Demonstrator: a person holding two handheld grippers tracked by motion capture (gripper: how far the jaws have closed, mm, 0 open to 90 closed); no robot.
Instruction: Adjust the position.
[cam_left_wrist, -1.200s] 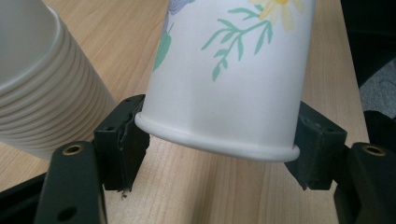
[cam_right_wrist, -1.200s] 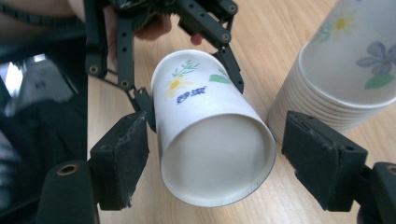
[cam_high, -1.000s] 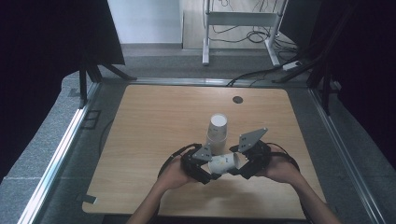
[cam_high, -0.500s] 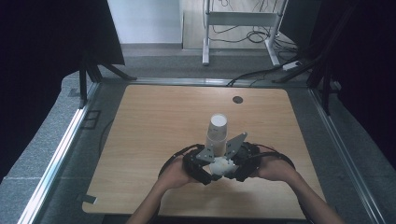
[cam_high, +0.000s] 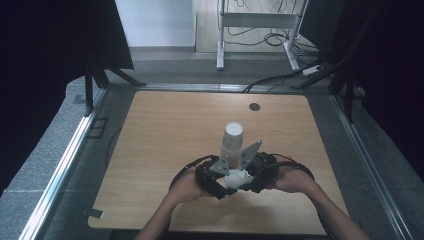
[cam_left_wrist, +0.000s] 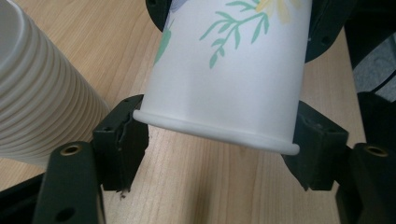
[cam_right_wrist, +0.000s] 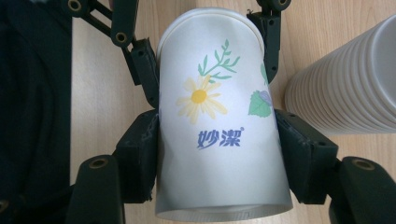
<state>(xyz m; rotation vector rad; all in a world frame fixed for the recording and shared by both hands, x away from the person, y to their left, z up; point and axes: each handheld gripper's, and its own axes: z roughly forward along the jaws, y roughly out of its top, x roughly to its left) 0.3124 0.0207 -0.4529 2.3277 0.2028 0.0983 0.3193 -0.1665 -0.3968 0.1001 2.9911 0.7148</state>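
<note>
Compared with a second ago, my two grippers have drawn together at the near middle of the table (cam_high: 150, 130), just in front of the cup stack (cam_high: 232, 142). My left gripper (cam_left_wrist: 217, 140) pinches the printed paper cup (cam_right_wrist: 219, 130) at its rim; my right gripper (cam_right_wrist: 217, 154) clamps its body. The cup lies on its side between them, long axis running gripper to gripper, its mouth toward my left one and its base toward my right one.
</note>
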